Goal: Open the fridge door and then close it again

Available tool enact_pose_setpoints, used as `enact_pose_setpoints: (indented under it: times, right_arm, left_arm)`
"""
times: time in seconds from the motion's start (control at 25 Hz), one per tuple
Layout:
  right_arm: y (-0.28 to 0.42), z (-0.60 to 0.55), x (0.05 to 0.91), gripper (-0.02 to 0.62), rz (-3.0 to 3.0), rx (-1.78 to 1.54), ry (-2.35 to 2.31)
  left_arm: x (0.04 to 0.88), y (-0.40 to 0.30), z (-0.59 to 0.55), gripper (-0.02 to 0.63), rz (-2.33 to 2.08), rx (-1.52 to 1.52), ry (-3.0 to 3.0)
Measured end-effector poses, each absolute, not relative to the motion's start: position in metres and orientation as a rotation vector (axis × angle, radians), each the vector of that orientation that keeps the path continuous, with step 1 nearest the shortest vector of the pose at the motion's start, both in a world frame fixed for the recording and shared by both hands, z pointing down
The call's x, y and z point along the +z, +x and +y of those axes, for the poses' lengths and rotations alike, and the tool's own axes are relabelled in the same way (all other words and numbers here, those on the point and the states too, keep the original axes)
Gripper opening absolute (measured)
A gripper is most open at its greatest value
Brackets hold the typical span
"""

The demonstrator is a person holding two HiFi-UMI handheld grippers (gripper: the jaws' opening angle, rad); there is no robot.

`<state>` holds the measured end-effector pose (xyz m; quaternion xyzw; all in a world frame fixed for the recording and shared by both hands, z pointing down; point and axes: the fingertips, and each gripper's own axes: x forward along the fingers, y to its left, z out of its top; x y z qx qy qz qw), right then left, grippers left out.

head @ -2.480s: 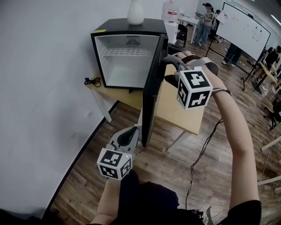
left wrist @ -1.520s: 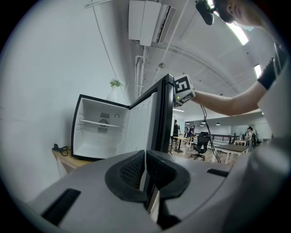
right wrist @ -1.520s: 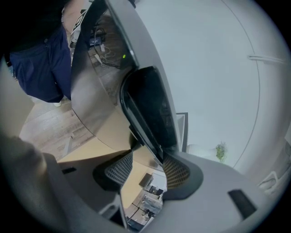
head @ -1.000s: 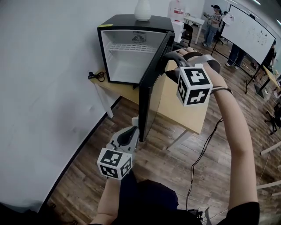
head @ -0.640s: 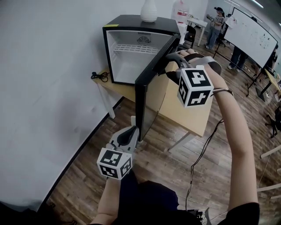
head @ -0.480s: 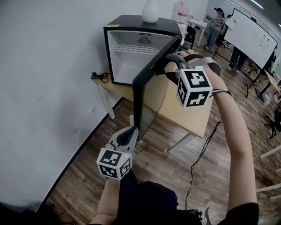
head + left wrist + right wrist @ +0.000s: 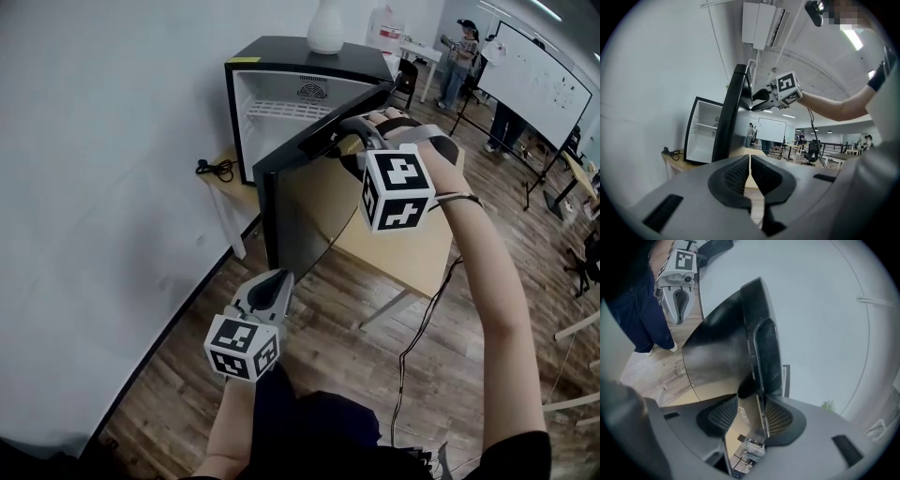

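- The fridge door (image 7: 298, 202) stood edge-on and wide open moments earlier. It now hangs about half shut, its black face turned to the camera and covering the right part of the white interior, upper centre of the head view.
- The right claw (image 7: 751, 401) is clamped over the door's top edge, which fills the space between its pads. It has shifted left in frame along with the door.
- The left claw (image 7: 750, 164) sits at lower left, pressed together on nothing and well apart from the door.
- The fridge (image 7: 300, 52) stands on the counter (image 7: 403, 244) by the wall. Opening looks finished, and the closing swing seems roughly midway.
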<state>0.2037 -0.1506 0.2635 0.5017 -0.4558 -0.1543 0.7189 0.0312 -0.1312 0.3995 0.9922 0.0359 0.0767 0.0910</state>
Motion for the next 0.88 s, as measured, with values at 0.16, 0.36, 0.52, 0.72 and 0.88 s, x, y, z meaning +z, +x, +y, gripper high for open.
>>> enact_pose_setpoints:
  times: [0.16,0.36,0.52,0.72,0.88]
  right_arm:
    - [0.205,-0.160,0.264,0.161,-1.009,-0.345,1.116]
    - [0.207,-0.176,0.264,0.160,-1.008,-0.344,1.123]
    - [0.209,-0.192,0.264,0.160,-1.001,-0.343,1.130]
    - [0.214,-0.210,0.263,0.161,-0.996,-0.339,1.133]
    - [0.221,-0.227,0.264,0.163,-0.985,-0.339,1.142]
  left_arm:
    - [0.401,0.035,-0.137,0.012,0.105,0.229,2.948]
    - [0.402,0.039,-0.149,0.012,0.095,0.233,2.946]
    - [0.401,0.043,-0.159,0.012,0.096,0.235,2.947]
    - [0.403,0.049,-0.174,0.012,0.089,0.243,2.942]
    - [0.407,0.054,-0.189,0.012,0.076,0.251,2.939]
